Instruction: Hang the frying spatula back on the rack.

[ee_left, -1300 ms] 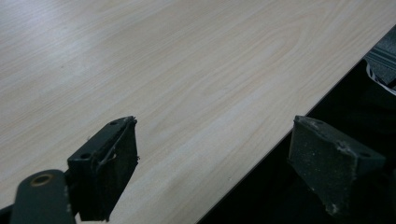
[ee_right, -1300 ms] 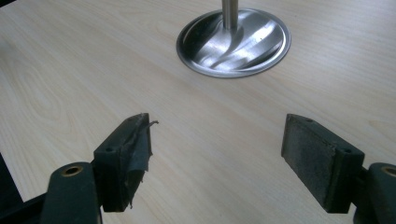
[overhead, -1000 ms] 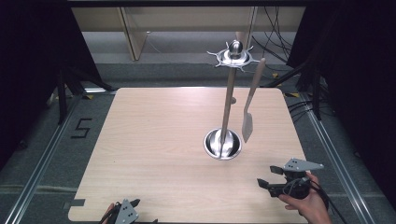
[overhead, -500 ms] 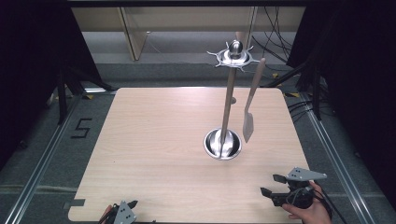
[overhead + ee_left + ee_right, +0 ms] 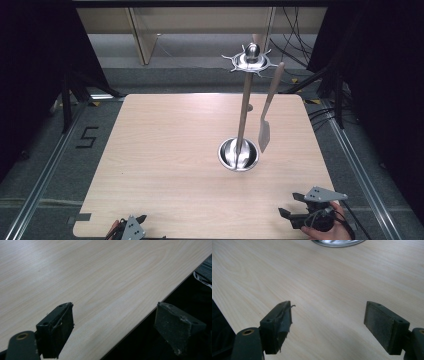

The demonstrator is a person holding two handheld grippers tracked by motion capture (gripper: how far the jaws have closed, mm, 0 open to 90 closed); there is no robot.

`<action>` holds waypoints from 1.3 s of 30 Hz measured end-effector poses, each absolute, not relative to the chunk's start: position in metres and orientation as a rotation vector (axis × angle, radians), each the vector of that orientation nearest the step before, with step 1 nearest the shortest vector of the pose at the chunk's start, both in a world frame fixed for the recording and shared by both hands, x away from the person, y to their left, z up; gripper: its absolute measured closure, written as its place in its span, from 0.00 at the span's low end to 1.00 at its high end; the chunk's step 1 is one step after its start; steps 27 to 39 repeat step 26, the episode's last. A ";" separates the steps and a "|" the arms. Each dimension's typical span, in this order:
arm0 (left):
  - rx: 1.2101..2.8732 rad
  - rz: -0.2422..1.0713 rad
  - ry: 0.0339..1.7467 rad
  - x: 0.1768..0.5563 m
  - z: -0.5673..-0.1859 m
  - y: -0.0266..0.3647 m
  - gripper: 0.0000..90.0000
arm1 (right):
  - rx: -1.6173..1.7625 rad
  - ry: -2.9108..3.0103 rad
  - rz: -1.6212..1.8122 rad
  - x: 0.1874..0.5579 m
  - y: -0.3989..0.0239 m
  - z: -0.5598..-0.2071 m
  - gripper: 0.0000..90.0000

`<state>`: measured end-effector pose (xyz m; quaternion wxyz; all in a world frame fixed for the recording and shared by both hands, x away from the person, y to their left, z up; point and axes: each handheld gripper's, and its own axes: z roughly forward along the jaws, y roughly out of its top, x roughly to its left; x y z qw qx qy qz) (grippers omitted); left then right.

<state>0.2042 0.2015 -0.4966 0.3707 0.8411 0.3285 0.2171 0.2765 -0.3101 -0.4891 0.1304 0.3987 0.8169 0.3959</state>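
A steel utensil stand rises from a round base on the wooden table, with a spiked hanger ring at its top. A wooden-handled spatula hangs from that ring, blade down beside the base. My right gripper is at the table's front right corner, held by a hand, jaws open and empty. In the right gripper view the gripper has bare wood between its pads and the stand's base at the top edge. My left gripper sits at the front left edge, open and empty.
The table's front edge runs diagonally between the left gripper's jaws, with a dark drop beyond it. Grey floor with metal rails surrounds the table, a "5" mark at left. Cables lie at the right.
My right gripper has drawn back toward the front edge and slightly right. My left gripper has sunk a little lower at the front edge. The stand and spatula have not moved.
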 end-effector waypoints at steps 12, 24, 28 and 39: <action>2.157 0.560 0.834 0.205 -0.497 0.201 0.16 | 1.171 2.401 1.117 0.271 -0.311 -0.494 0.26; 2.178 0.567 0.808 0.206 -0.497 0.202 0.16 | 1.184 2.403 1.117 0.270 -0.312 -0.496 0.26; 2.168 0.555 0.822 0.205 -0.498 0.202 0.16 | 1.199 2.401 1.110 0.269 -0.312 -0.495 0.26; 2.168 0.555 0.822 0.205 -0.498 0.202 0.16 | 1.199 2.401 1.110 0.269 -0.312 -0.495 0.26</action>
